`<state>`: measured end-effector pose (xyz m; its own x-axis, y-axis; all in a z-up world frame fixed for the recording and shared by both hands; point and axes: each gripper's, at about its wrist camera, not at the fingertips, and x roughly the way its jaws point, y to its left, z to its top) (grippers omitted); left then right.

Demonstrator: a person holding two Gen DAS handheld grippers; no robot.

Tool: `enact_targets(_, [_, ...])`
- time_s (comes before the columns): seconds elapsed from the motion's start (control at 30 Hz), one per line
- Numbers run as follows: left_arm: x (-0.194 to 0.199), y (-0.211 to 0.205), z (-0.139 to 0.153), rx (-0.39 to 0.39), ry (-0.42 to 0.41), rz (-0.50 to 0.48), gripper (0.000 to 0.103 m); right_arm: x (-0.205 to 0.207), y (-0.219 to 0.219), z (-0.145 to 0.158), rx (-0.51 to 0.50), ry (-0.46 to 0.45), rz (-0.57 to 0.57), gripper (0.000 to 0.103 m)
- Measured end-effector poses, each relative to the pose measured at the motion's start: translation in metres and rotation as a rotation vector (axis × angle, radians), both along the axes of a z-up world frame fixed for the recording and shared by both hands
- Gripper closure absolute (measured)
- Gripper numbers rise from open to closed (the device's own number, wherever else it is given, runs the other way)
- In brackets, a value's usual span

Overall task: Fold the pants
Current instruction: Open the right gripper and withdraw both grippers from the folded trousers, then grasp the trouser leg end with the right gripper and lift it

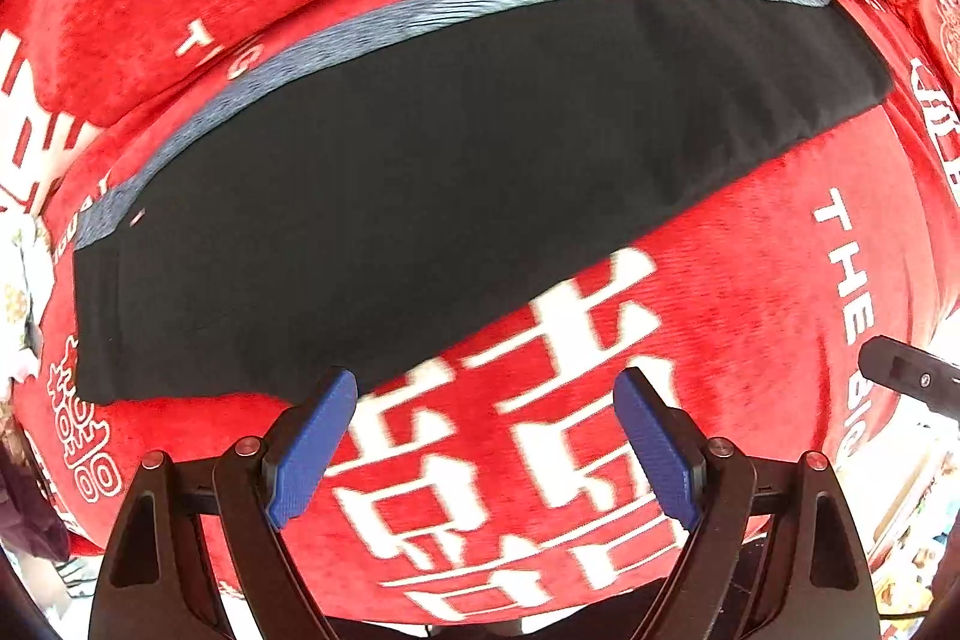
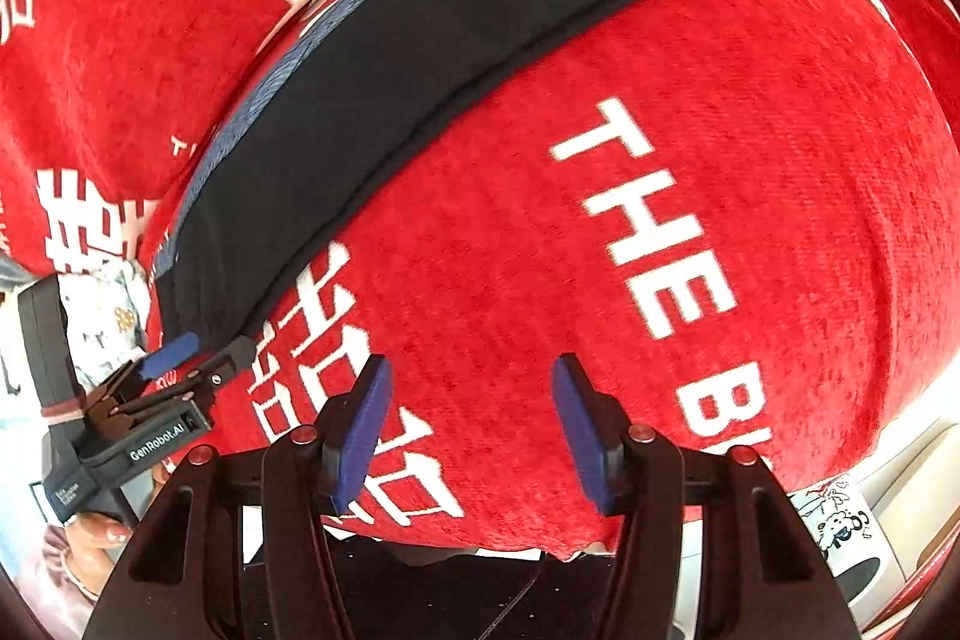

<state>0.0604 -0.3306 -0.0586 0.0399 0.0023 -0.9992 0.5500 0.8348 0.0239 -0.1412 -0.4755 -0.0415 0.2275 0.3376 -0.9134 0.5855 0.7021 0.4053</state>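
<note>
The pants [image 1: 420, 172], black with a blue-grey heathered band along their far edge, lie folded into a long flat strip on the red plush blanket [image 1: 750, 250] with its white characters and the letters "THE", spread out ahead of both your tools. In your left wrist view the strip runs from lower left to upper right, its near left corner just beyond the left hand-held gripper [image 1: 486, 442], whose blue pads [image 1: 312, 448] stand wide apart over bare blanket with nothing between them. Your right hand-held gripper [image 2: 471, 436] is likewise parted and empty, its pads over the printed red cloth, well short of the pants' near edge. From the right wrist view you can see your left tool at the lower left, its blue tip beside the strip's end. A patterned white cloth [image 2: 114, 316] shows beyond the blanket's left edge.
</note>
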Motion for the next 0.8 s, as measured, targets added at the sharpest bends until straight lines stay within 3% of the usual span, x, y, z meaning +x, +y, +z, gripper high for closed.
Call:
enact_targets(0.37, [-0.006,-0.110,-0.012,0.024,-0.003,-0.062,0.014,-0.007,-0.100,-0.005,0.021,-0.063,-0.081,0.043])
enact_targets(0.6, [0.022,-0.188,-0.009,-0.076,-0.009,0.001,0.014,0.002,-0.173,-0.009,0.007,-0.116,-0.195,0.043])
enact_targets(0.8, [0.047,-0.230,-0.016,-0.095,-0.043,0.016,0.014,0.016,-0.226,-0.022,0.040,-0.199,-0.359,0.043])
